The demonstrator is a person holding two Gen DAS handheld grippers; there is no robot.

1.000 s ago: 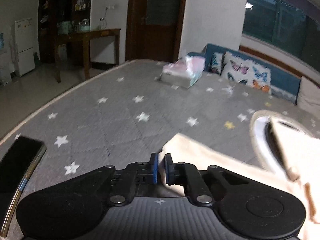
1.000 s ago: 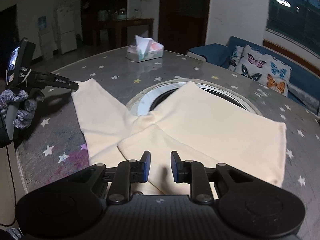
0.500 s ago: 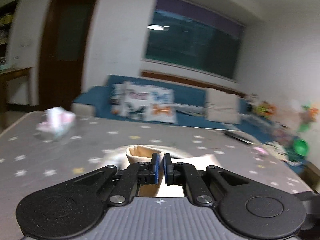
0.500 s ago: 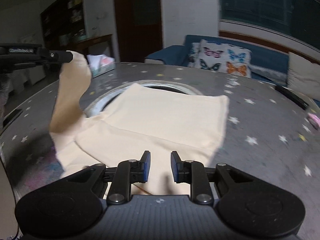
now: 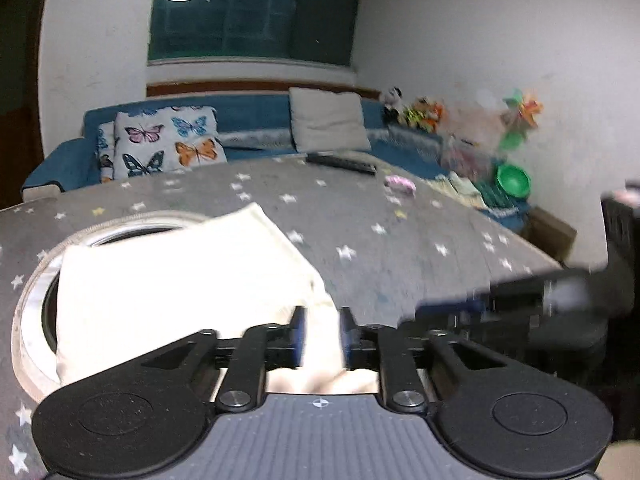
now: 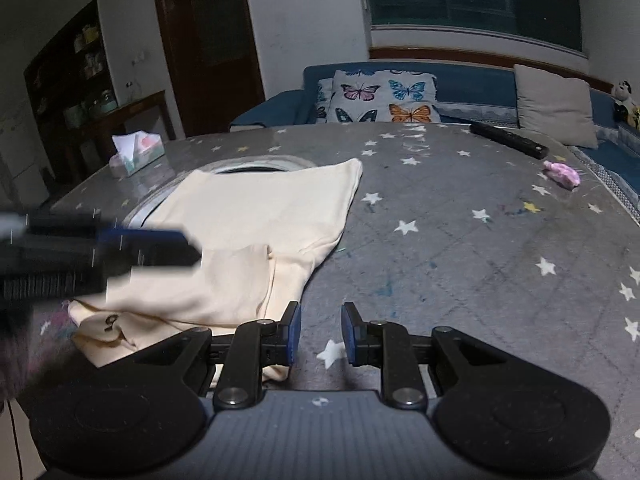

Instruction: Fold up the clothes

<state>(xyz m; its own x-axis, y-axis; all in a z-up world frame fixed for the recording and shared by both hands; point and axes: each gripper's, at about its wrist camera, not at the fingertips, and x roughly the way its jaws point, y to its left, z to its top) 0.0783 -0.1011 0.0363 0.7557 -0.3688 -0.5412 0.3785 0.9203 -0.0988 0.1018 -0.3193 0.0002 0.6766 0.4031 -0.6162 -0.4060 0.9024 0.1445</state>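
A cream garment (image 5: 168, 280) (image 6: 260, 216) lies folded on the grey star-print table (image 6: 480, 240), partly over a round ringed opening (image 6: 256, 162). My left gripper (image 5: 322, 336) hovers at the garment's near right corner. Its jaws are opening, and a fold of the cream cloth sits loosely between them with a gap to each pad. In the right wrist view the left gripper (image 6: 120, 248) is a blurred dark shape over the cloth's left part. My right gripper (image 6: 320, 332) stands open over bare table just right of the garment's edge, holding nothing.
A tissue box (image 6: 136, 152) sits at the table's far left. A black remote (image 6: 508, 140) and a pink wad (image 6: 562, 172) lie at the far right. Behind the table is a blue sofa with a butterfly cushion (image 6: 384, 96). A green bowl (image 5: 513, 182) stands past the right edge.
The left gripper swung the cream flap from the table's left side across onto the garment, and its jaws have parted. The right gripper slid rightward off the cloth onto bare table.
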